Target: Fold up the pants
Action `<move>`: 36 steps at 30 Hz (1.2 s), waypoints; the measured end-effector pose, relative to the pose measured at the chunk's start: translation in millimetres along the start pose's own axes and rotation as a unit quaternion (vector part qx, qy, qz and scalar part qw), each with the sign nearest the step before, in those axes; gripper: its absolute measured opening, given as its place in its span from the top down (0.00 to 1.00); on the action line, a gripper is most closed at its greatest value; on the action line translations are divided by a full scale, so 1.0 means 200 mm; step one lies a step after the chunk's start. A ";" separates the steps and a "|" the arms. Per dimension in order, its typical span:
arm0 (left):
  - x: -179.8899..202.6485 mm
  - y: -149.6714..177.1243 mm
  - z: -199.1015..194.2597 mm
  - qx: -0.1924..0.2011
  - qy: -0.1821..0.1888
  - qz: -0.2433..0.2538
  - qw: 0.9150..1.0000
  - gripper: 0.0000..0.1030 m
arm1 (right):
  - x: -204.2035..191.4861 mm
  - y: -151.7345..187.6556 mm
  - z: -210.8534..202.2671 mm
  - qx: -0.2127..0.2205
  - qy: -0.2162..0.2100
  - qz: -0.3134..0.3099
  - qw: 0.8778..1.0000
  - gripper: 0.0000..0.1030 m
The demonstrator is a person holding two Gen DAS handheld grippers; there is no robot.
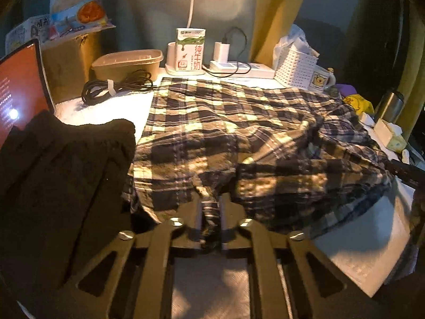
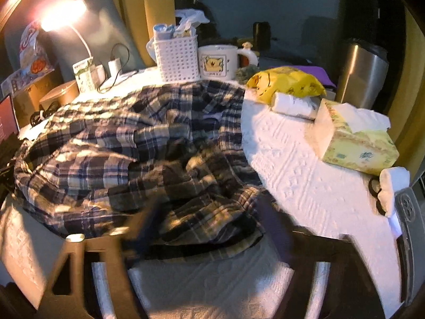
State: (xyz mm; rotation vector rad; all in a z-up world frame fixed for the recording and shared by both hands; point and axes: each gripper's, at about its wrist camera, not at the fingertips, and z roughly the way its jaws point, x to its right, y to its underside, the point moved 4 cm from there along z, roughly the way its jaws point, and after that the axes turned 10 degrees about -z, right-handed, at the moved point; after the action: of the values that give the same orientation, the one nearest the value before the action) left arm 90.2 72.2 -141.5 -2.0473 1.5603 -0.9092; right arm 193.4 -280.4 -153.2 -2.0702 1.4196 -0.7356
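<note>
Plaid cotton pants (image 1: pixel 239 133) sprawl across our white bench (image 2: pixel 305 180); our left tongs (image 1: pixel 211 212) pinch their hem, our right tongs (image 2: pixel 207 223) straddle them unclenched.

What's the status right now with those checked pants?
Left gripper shut on plaid pants hem. Right gripper open, straddling near edge. Black garment alongside.

left gripper (image 1: pixel 211 222): bottom centre of the left wrist view, pointing down and forward; jaws closed tight, a pinch of the plaid pants (image 1: pixel 239 138) clamped between the pads.
right gripper (image 2: pixel 207 226): bottom centre of the right wrist view, blurred; jaws part-way apart, straddling the near edge of the pants; pad contact with the cloth cannot be made out.
</note>
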 end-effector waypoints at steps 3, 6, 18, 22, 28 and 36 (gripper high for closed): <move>0.02 -0.01 -0.08 0.018 0.008 0.014 1.000 0.97 | -0.02 0.00 -0.02 0.003 -0.012 -0.005 1.000 0.84; 0.04 -0.05 -0.20 0.042 0.020 0.026 0.999 0.97 | -0.02 -0.01 -0.10 0.024 -0.010 -0.009 1.000 0.91; 0.03 0.18 -0.34 -0.020 0.062 0.036 0.997 0.97 | 0.07 0.09 -0.45 0.037 0.022 -0.021 0.999 1.00; -0.03 0.26 -0.31 -0.048 0.048 0.029 0.997 0.96 | 0.10 0.18 -0.42 0.018 0.005 -0.020 1.000 1.00; -0.09 0.07 -0.42 0.039 0.034 0.009 0.999 0.19 | 0.15 0.02 -0.36 0.047 0.010 -0.017 0.999 0.98; -0.11 -0.06 -0.27 0.042 0.030 -0.019 0.998 0.16 | 0.14 -0.18 -0.09 0.029 -0.016 -0.038 0.999 0.18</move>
State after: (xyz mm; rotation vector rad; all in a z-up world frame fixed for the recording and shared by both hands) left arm 56.6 99.9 -99.9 -2.0149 1.4907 -1.0407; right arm 212.2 -297.8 -111.5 -2.0907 1.2936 -0.7604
